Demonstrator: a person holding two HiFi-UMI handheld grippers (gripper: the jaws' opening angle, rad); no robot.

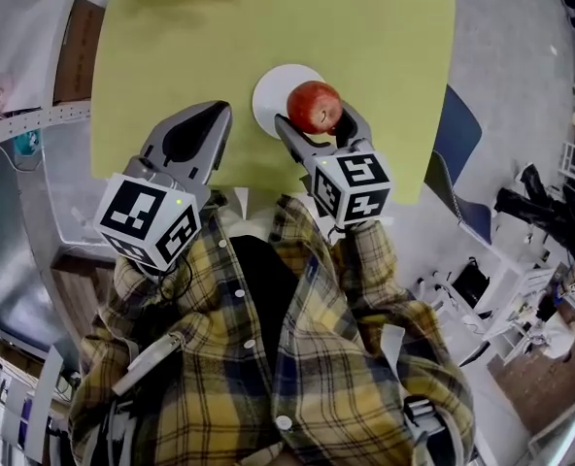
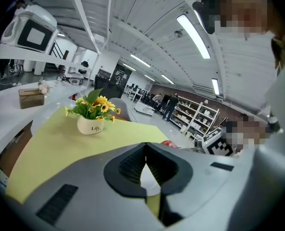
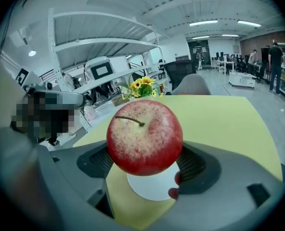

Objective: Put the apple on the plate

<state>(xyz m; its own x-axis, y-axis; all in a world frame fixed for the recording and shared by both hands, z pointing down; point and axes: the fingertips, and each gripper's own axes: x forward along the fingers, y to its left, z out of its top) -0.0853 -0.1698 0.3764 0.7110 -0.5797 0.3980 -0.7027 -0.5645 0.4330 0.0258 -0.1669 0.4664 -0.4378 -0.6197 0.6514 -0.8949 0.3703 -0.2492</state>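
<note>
The round, red, speckled apple (image 3: 144, 136) is clamped between the jaws of the right gripper (image 1: 319, 124) and held over the round white plate (image 1: 271, 97) on the yellow-green table (image 1: 268, 27). The left gripper (image 1: 213, 116) is held beside the plate, jaws together and empty.

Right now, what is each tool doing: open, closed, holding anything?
Left tool: closed, nothing between its jaws.
Right tool: closed on the apple.

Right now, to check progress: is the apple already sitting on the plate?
No, the apple is clamped in the right gripper, with the plate showing below it.
</note>
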